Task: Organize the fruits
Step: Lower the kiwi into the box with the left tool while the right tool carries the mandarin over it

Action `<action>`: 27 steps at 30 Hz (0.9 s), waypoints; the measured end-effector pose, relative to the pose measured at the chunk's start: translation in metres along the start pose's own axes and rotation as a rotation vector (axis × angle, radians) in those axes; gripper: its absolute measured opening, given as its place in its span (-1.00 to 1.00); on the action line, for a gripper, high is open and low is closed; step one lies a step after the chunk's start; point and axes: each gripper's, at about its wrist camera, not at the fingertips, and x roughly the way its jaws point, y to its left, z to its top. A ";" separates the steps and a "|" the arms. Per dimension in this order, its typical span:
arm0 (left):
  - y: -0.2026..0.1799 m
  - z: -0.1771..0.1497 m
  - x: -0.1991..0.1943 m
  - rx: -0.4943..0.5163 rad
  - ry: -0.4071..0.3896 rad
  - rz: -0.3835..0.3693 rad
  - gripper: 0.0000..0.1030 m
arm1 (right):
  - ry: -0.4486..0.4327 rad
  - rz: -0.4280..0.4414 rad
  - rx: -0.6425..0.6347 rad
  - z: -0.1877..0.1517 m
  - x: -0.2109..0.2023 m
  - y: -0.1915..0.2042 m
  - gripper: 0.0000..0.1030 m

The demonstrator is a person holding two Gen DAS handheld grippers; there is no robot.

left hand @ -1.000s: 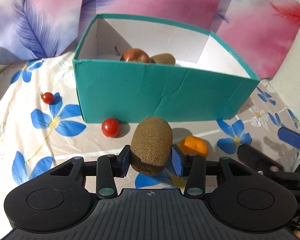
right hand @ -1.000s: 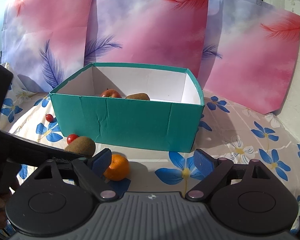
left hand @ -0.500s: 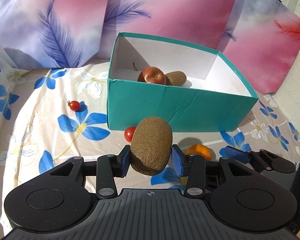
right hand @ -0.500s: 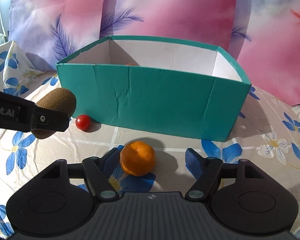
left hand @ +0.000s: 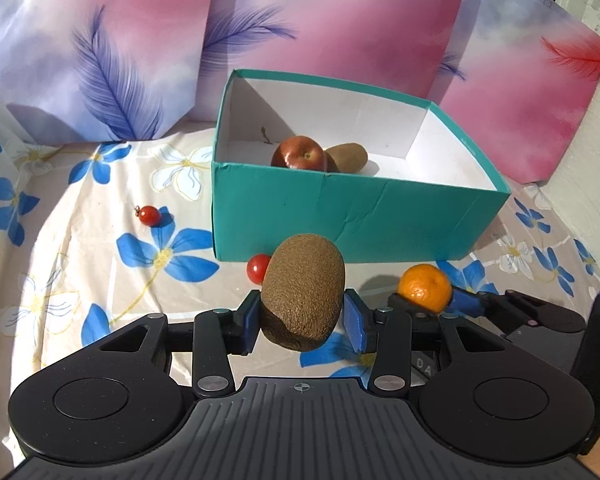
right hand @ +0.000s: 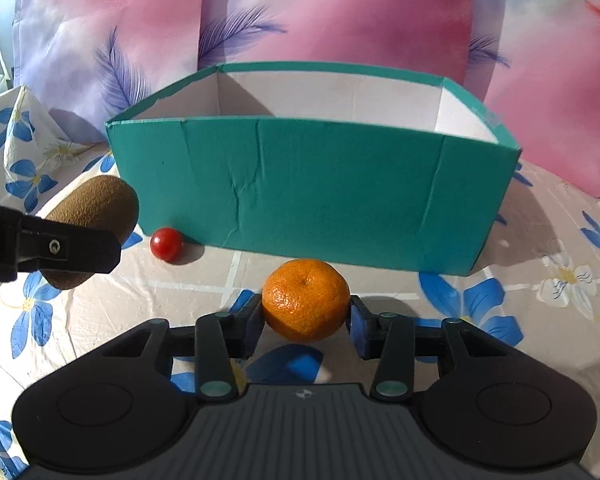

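A: What is being held, and where are the fruits lying?

B: A kiwi (left hand: pixel 303 291) is being gripped in the left claw (left hand: pixel 302 320), clear of the flowered cloth (left hand: pixel 100 248) and in front of the teal box (left hand: pixel 340 216). A mandarin (right hand: pixel 306 300) is being pinched in the right claw (right hand: pixel 306 322); its jaws have just been closing, and the pads are now being pressed against the fruit's sides while it is apparently being left on the cloth.

A: And the rest?

B: An apple (left hand: pixel 299 153) and a second kiwi (left hand: pixel 348 157) are being kept inside the box. One cherry tomato (right hand: pixel 166 243) is being left just beside the box's front wall, another (left hand: pixel 149 215) well apart on the cloth.

A: What is being risked from here?

B: The mandarin is being held low and near the pad tips, so it may be squeezed out when lifted. The kiwi is being carried by its lower end only, so it may be tipped loose over the rim. The two claws are being worked close together, and one may be knocked by the other.
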 end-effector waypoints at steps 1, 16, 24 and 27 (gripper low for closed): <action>-0.002 0.003 -0.002 0.006 -0.009 0.000 -0.08 | -0.016 -0.008 0.005 0.003 -0.006 -0.003 -0.15; -0.052 0.091 -0.022 0.070 -0.195 0.047 -0.08 | -0.197 -0.106 0.079 0.043 -0.088 -0.032 -0.15; -0.060 0.096 0.014 0.112 -0.156 0.111 -0.08 | -0.211 -0.139 0.082 0.044 -0.098 -0.035 -0.15; -0.061 0.097 0.024 0.121 -0.149 0.124 -0.08 | -0.217 -0.151 0.079 0.043 -0.101 -0.035 -0.15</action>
